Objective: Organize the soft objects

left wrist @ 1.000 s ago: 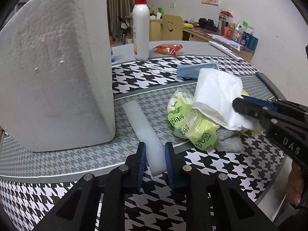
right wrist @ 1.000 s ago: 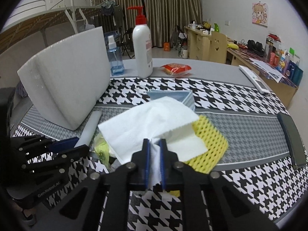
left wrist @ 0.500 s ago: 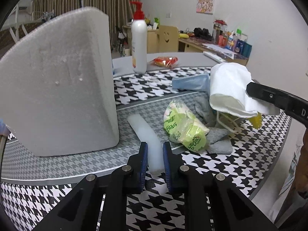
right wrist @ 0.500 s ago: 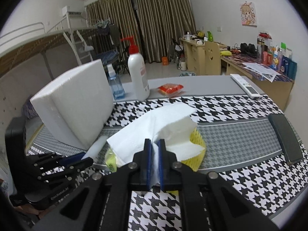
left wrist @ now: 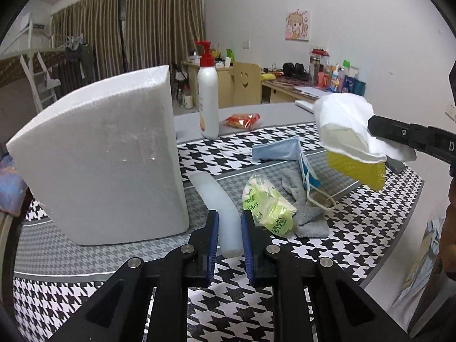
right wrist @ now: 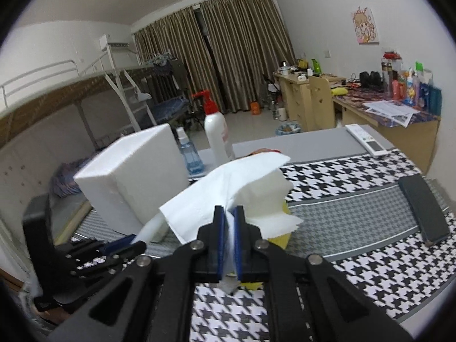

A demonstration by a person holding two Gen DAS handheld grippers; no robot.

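Left wrist view first: the left gripper [left wrist: 229, 229] has its jaws pinched on the near end of a pale foam strip [left wrist: 219, 199], which runs away toward the far side beside the big white foam block [left wrist: 105, 154]. That strip looks feather-light and springy, so I'd judge an end grip fine, though it may bend and sag along its length. Over on the right, the right gripper [right wrist: 228, 236] is clamped on a white tissue [right wrist: 228, 182] with a yellow mesh pad [left wrist: 356, 171] caught beneath it, both hanging in the air above the houndstooth tablecloth [left wrist: 256, 299]. Tissue is flimsy, tears easily and can slide out; pinching both layers together near the edge looks sensible. Lying on the cloth between the two grippers: a green tissue packet [left wrist: 268, 208], crinkly and slick; a grey sock [left wrist: 305, 213], limp; a blue face mask [left wrist: 285, 151], folded, its ear loops trailing. A pump bottle [left wrist: 208, 99] stands at the far side.
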